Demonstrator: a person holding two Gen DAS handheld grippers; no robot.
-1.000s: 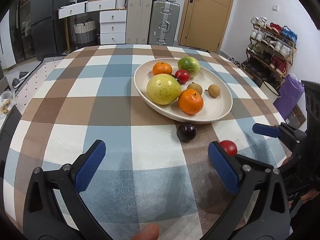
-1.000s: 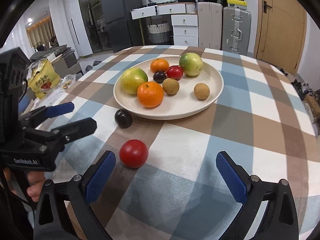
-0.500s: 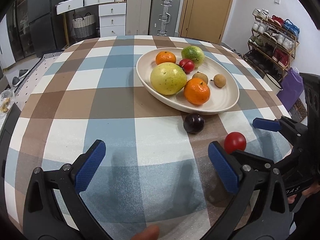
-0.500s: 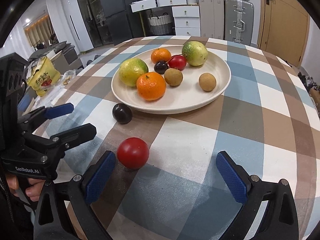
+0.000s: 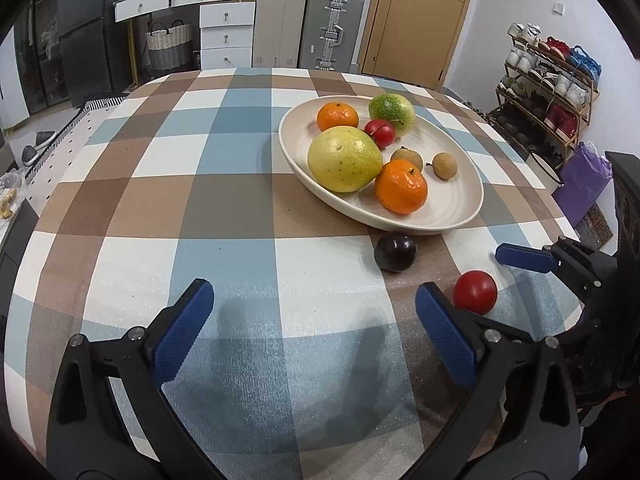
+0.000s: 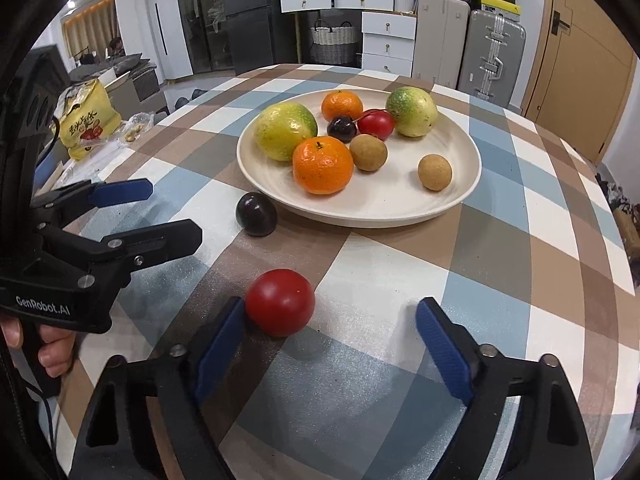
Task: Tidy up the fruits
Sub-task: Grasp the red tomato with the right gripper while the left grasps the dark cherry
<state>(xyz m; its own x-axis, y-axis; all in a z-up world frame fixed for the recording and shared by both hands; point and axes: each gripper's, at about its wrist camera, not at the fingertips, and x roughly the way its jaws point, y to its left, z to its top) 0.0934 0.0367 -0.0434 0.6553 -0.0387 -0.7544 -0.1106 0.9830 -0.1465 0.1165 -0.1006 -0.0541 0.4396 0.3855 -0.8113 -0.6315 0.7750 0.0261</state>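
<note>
A cream plate (image 6: 460, 196) (image 5: 460, 216) on the checked tablecloth holds several fruits: oranges, green-yellow fruits, a red one, a dark plum and brown longans. A red tomato (image 6: 280, 303) (image 5: 475, 292) lies on the cloth just inside my right gripper's left pad. A dark plum (image 6: 256, 214) (image 5: 395, 252) lies beside the plate's near rim. My right gripper (image 6: 332, 344) is open and empty, low over the cloth. My left gripper (image 5: 312, 336) is open and empty, left of both loose fruits; it also shows in the right wrist view (image 6: 160, 212).
A yellow snack bag (image 6: 86, 124) lies off the table's left side. Drawers, suitcases (image 5: 336, 28) and a door stand behind the table. A shoe rack (image 5: 552, 92) stands at the right. The table's edge curves close in front.
My right gripper has moved forward and left, so the tomato now lies between its fingers by the left pad. My left gripper has shifted slightly; the fruits have not moved.
</note>
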